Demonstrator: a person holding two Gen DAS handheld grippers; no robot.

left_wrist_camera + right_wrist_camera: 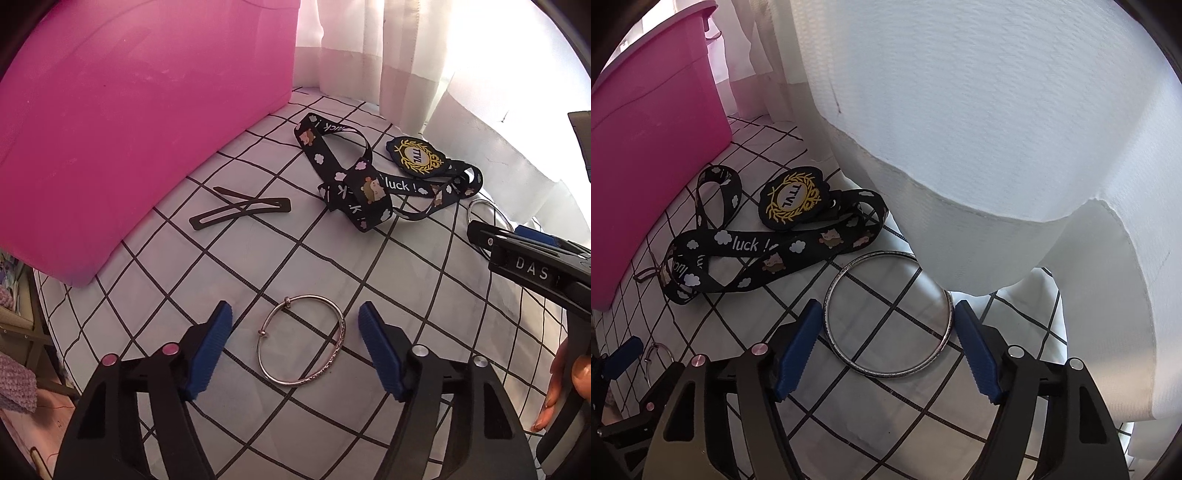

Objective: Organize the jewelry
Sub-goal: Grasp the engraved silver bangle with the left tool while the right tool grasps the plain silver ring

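In the left wrist view, the left gripper [295, 347] hung low over the checked cloth [258, 258] with its two blue pads wide apart. A thin silver bangle with a small clasp [301, 341] lay flat on the cloth right between the pads, but neither pad touched it. The tongs were probably lined up like that so they could squeeze in on the bangle from both sides. The big pink box [129, 129] stood close behind, likely the place where the jewelry should go. Two dark hair clips [240, 214] lay crossed near the box. A black strap with clouds and the word "luck" [369, 184] lay in a loose heap farther back, with a round yellow and black badge [415, 155] on it. The right gripper [517, 254] showed at the right edge, near another ring.

In the right wrist view, the right gripper [886, 347] also had its blue pads spread apart, holding nothing. A bigger plain silver bangle [888, 314] lay flat between them. The right pad looked very close to its rim, maybe just touching; I could not tell. A white curtain [997, 147] hung down over the far edge of that bangle, so coming in low from the front made sense. The pink box, strap and badge sat off to the left.
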